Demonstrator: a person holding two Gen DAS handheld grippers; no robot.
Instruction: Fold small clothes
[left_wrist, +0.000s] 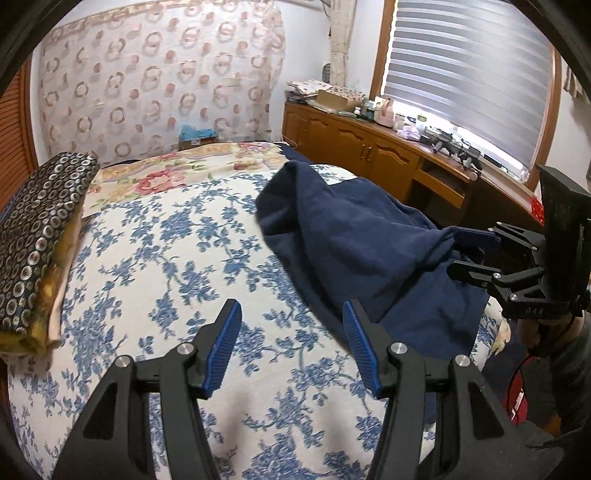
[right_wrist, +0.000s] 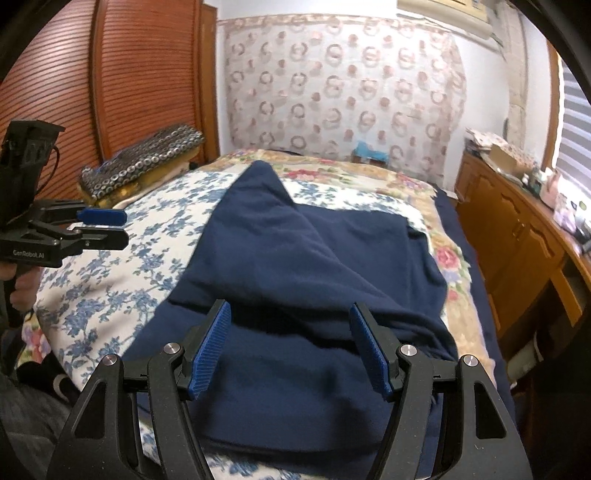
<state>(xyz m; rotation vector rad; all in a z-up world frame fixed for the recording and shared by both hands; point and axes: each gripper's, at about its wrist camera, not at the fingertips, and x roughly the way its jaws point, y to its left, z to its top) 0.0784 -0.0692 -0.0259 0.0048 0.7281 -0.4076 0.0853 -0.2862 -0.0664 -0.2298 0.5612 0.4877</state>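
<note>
A navy blue garment (right_wrist: 295, 266) lies crumpled on a bed with a blue-flowered cover (left_wrist: 166, 258). In the left wrist view it (left_wrist: 351, 236) is bunched at the right. My left gripper (left_wrist: 291, 332) is open and empty above the bare cover, left of the garment. It also shows in the right wrist view (right_wrist: 110, 225) at the left, off the cloth. My right gripper (right_wrist: 290, 343) is open, with the garment between and below its fingers. In the left wrist view the right gripper (left_wrist: 456, 254) sits at the garment's bunched right edge, the cloth against its upper finger.
A folded dark ring-patterned blanket (left_wrist: 40, 229) lies at the bed's left side. A wooden cabinet (left_wrist: 369, 147) with clutter on top runs along the right under a window with blinds (left_wrist: 469, 74). A patterned curtain (left_wrist: 159, 74) hangs behind the bed.
</note>
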